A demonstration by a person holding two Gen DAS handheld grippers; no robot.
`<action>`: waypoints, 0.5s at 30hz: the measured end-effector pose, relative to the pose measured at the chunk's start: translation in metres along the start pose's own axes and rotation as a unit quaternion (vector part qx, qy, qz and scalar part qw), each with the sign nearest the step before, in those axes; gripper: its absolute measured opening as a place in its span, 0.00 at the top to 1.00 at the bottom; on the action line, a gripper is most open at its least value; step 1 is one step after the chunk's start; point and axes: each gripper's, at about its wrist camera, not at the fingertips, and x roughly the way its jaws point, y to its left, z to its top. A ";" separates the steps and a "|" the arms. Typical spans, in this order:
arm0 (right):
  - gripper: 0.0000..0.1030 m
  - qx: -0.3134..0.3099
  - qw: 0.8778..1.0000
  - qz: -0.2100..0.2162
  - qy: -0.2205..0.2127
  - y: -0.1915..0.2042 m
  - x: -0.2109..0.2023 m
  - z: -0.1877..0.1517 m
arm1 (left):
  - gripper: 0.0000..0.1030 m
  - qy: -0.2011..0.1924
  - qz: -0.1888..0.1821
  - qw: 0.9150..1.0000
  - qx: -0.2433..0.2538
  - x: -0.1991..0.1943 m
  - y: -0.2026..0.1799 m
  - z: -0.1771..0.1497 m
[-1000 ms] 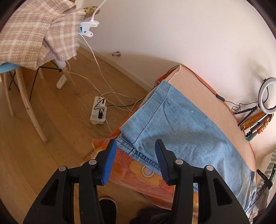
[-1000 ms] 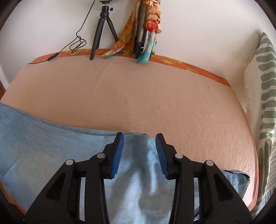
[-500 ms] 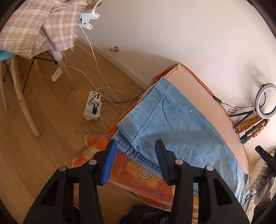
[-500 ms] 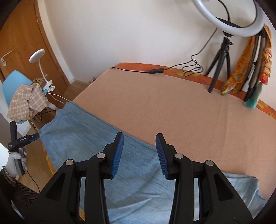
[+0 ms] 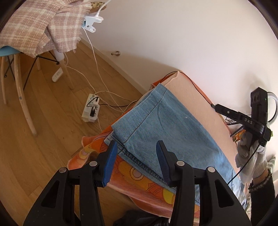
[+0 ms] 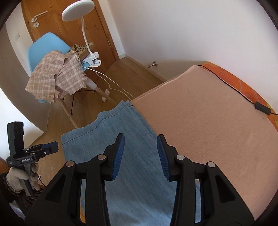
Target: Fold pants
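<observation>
Light blue jeans [image 5: 165, 128] lie folded lengthwise along the near edge of a bed with a peach blanket [image 5: 196, 104]. Their leg hems hang over the bed's left end. My left gripper [image 5: 136, 147] hovers open above the near hem corner, nothing between its blue pads. My right gripper [image 6: 140, 140] is open too, above the leg a little behind the hems [image 6: 97, 125], pads clear of the cloth. In the right wrist view the left gripper [image 6: 50, 147] shows at lower left, held by a gloved hand [image 6: 17, 175]. The other gloved hand [image 5: 250, 153] shows at the right of the left wrist view.
An orange patterned sheet [image 5: 139, 175] hangs down the bed's side. On the wooden floor left of the bed stand a blue chair [image 6: 45, 50] with a plaid blanket [image 6: 57, 76] and a clip lamp [image 6: 78, 12], plus a power strip [image 5: 90, 111] with cables. A black cable [image 6: 243, 97] crosses the bed's far edge.
My right gripper has swept left along the jeans from the far end of the bed to the hem end and turned toward the door and chair. The left gripper has stayed put.
</observation>
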 end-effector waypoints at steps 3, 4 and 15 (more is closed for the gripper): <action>0.61 -0.025 1.000 0.009 0.016 0.016 0.040 0.021 | 0.57 -0.012 -0.003 1.000 -0.004 -0.005 0.000 0.003; 0.61 -0.033 0.999 0.010 0.020 0.021 0.051 0.026 | 0.57 -0.015 -0.002 1.000 -0.004 -0.007 -0.001 0.003; 0.61 -0.082 0.994 0.010 0.069 0.045 0.139 0.057 | 0.54 0.019 -0.012 1.000 -0.022 0.006 0.003 0.000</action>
